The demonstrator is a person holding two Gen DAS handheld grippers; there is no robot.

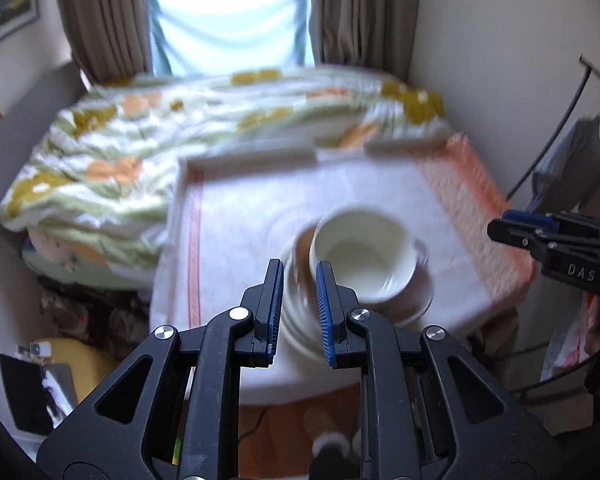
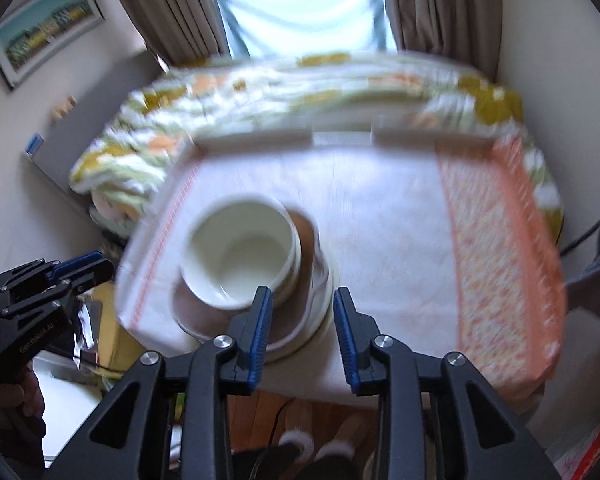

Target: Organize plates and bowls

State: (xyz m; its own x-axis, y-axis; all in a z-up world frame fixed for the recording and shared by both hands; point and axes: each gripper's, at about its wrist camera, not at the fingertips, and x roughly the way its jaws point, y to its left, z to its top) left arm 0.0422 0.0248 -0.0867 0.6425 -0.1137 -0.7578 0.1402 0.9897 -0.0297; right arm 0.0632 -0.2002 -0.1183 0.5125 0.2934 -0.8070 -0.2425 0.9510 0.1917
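Note:
A cream bowl (image 1: pixel 360 252) (image 2: pixel 240 252) sits off-centre on a brown plate (image 1: pixel 416 292) (image 2: pixel 306 236), and both rest on a white plate (image 1: pixel 300 332) (image 2: pixel 324 312). This stack stands near the front edge of a table covered by a white cloth (image 1: pixel 260 208) (image 2: pixel 380 220) with orange borders. My left gripper (image 1: pixel 299 266) hovers above the stack's near left side, its jaws nearly together with nothing between them. My right gripper (image 2: pixel 302 291) hangs above the stack's near right side, jaws apart and empty. Each gripper also shows at the side of the other's view: the right gripper (image 1: pixel 512 228) and the left gripper (image 2: pixel 96 264).
A bed with a floral quilt (image 1: pixel 140 140) (image 2: pixel 260 92) lies behind the table, under a curtained window (image 1: pixel 228 20). A raised rim (image 1: pixel 252 156) edges the table's far side. Fluffy slippers (image 2: pixel 300 440) are on the wooden floor below. A hand (image 2: pixel 24 396) holds the left gripper's handle.

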